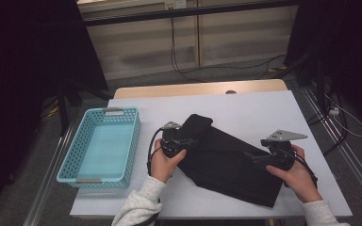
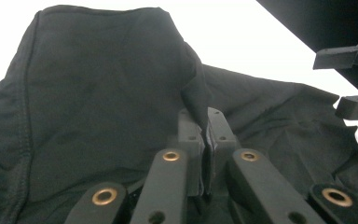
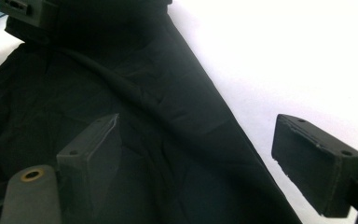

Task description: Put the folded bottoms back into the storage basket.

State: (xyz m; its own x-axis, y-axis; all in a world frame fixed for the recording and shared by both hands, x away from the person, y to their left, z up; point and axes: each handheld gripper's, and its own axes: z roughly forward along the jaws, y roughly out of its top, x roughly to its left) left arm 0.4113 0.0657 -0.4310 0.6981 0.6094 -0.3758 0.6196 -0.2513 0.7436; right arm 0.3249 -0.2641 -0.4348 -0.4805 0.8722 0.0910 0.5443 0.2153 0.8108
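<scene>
One limp, light black cloth (image 1: 226,162) lies right of the blue basket (image 1: 101,146); my left gripper (image 2: 204,128) pinches a fold, my right gripper (image 3: 205,158) gapes wide over its hem, the best hold I judge.

The high view is looking forward and down from above the person's side, taking in the whole white bench (image 1: 264,108), the floor and the wall beyond. The left gripper view is riding on the left claw (image 2: 204,126) and looking along its jaws, very close to the black cloth (image 2: 98,93). The right gripper view is sitting just as close behind the right claw (image 3: 200,158), facing across the same cloth (image 3: 121,84). All three are sharing that cloth and the bench beneath it.
</scene>
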